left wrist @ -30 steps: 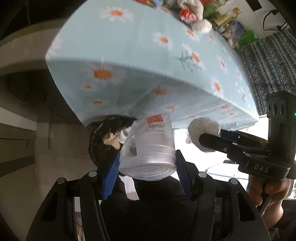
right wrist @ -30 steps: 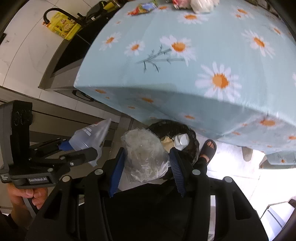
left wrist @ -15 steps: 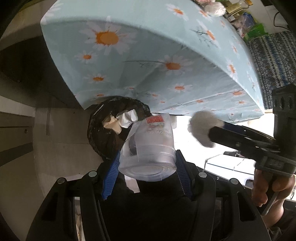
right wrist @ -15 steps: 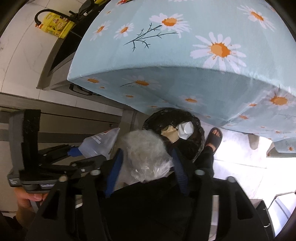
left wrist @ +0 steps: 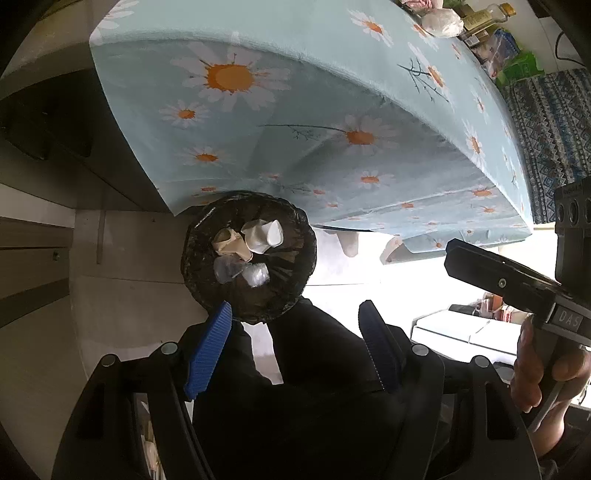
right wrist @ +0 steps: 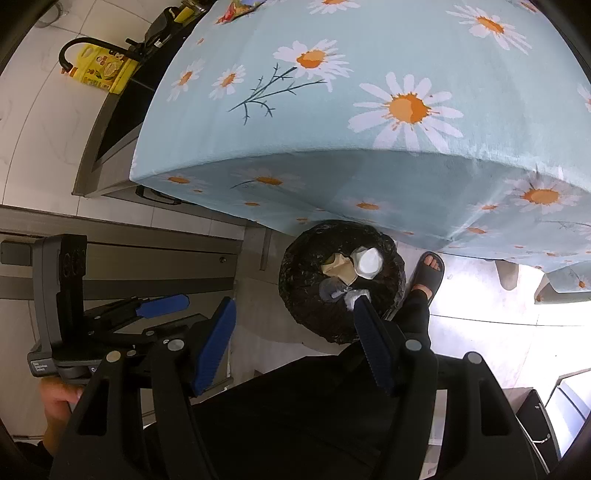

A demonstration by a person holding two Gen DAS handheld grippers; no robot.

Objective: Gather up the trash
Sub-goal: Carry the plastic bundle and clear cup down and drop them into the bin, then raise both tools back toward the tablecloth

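Observation:
A black-lined trash bin (left wrist: 207, 291) stands on the floor under the table edge; it also shows in the right wrist view (right wrist: 314, 317). In it lie a white cup (left wrist: 264, 236), a crumpled beige wrapper (left wrist: 229, 242), the clear plastic cup (left wrist: 225, 269) and the crumpled clear plastic ball (left wrist: 256, 275). My left gripper (left wrist: 295, 343) is open and empty above the bin. My right gripper (right wrist: 295, 339) is open and empty above the bin too; it shows at the right of the left wrist view (left wrist: 491, 273).
A table with a light-blue daisy cloth (left wrist: 332, 92) overhangs the bin. More trash lies at its far end, a white crumpled bag (left wrist: 441, 22) among it. A yellow oil jug (right wrist: 99, 68) stands by a cabinet. A sandalled foot (right wrist: 428, 273) is beside the bin.
Both grippers opened. The clear plastic cup left the left gripper and the crumpled plastic ball left the right one; both now lie in the bin.

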